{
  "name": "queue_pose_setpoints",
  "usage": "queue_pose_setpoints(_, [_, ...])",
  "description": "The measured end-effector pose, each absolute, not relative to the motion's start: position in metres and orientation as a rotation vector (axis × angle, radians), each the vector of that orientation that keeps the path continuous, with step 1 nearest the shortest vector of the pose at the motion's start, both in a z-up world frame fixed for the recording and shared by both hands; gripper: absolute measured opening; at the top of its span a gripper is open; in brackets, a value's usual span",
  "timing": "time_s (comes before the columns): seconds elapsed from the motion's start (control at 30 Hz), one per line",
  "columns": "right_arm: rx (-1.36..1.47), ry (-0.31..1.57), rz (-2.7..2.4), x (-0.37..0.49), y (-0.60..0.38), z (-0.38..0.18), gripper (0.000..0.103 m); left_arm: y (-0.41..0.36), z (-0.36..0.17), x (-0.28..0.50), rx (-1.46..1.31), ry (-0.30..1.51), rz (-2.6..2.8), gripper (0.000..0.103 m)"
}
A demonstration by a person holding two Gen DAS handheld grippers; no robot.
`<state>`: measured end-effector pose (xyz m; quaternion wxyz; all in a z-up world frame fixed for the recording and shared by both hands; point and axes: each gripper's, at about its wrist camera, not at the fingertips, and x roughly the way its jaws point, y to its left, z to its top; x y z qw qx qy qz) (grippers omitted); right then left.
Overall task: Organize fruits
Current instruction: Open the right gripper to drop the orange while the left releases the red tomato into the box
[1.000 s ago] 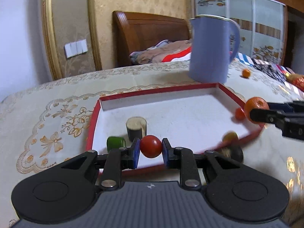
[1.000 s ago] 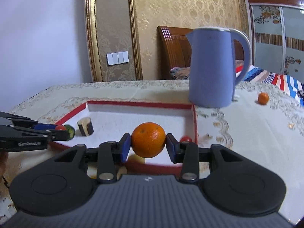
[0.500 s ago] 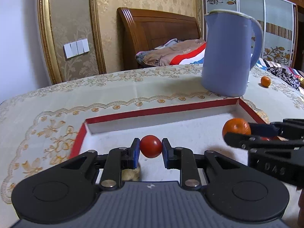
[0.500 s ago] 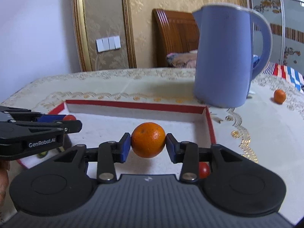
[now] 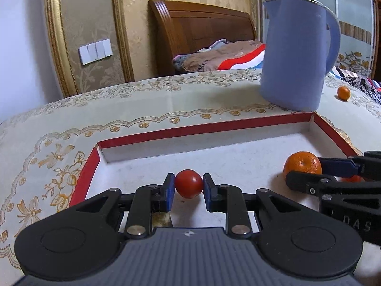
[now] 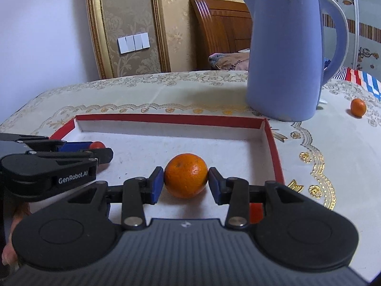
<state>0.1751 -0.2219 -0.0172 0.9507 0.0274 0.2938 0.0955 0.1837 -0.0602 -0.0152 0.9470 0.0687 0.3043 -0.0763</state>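
My left gripper (image 5: 188, 190) is shut on a small red tomato (image 5: 188, 183), low over the white floor of the red-rimmed tray (image 5: 204, 128). My right gripper (image 6: 186, 186) is shut on an orange mandarin (image 6: 186, 175), low inside the same tray (image 6: 166, 118) towards its right side. The mandarin (image 5: 302, 166) and the right gripper show at the right of the left wrist view. The left gripper with the tomato (image 6: 97, 145) shows at the left of the right wrist view. A small piece (image 5: 161, 218) lies under my left fingers, mostly hidden.
A tall blue kettle (image 6: 289, 54) stands just behind the tray's far right corner. A second mandarin (image 6: 358, 107) lies on the tablecloth to the kettle's right. A red fruit (image 6: 256, 212) sits partly hidden under my right finger. A wooden headboard and bedding are behind the table.
Both grippers have moved forward from the tray's near edge and lower into the tray, each still holding its fruit. The small cylinders seen earlier in the tray have passed out of view.
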Motion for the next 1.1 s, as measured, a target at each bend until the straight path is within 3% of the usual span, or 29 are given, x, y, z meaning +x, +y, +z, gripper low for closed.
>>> queue_pose_setpoints(0.03, [0.059,0.596,0.197,0.175,-0.222,-0.017,0.04,-0.06,-0.015,0.182,0.139,0.615,-0.154,0.024])
queue_pose_setpoints(0.1, [0.061,0.586,0.198,0.173,-0.223,-0.016,0.05,-0.06,-0.015,0.181,0.132,0.612,-0.16,0.024])
queue_pose_setpoints(0.17, [0.056,0.563,0.19,0.169,-0.224,-0.015,0.081,-0.059,-0.014,0.179,0.126,0.606,-0.16,0.025])
queue_pose_setpoints(0.33, [0.039,0.506,0.167,0.159,-0.225,-0.01,0.082,-0.053,-0.011,0.166,0.124,0.565,-0.164,0.032])
queue_pose_setpoints(0.4, [0.041,0.485,0.147,0.153,-0.228,-0.01,0.087,-0.048,-0.009,0.153,0.123,0.523,-0.174,0.049])
queue_pose_setpoints(0.43, [0.052,0.477,0.139,0.15,-0.231,-0.011,0.088,-0.045,-0.008,0.146,0.125,0.498,-0.177,0.052])
queue_pose_setpoints(0.5, [0.073,0.457,0.138,0.144,-0.236,-0.01,0.088,-0.039,-0.001,0.128,0.117,0.423,-0.144,0.072])
queue_pose_setpoints(0.57, [0.087,0.426,0.134,0.139,-0.239,-0.006,0.09,-0.027,0.006,0.112,0.073,0.365,-0.134,0.079])
queue_pose_setpoints(0.7, [0.096,0.387,0.148,0.126,-0.24,-0.003,0.091,0.003,0.014,0.084,-0.026,0.321,-0.132,0.079])
queue_pose_setpoints(0.87, [0.114,0.372,0.153,0.102,-0.245,-0.006,0.091,0.03,0.005,0.066,-0.12,0.408,-0.193,0.079])
queue_pose_setpoints(1.1, [0.152,0.36,0.142,0.082,-0.256,-0.009,0.095,0.025,-0.005,0.046,-0.028,0.434,-0.246,0.079])
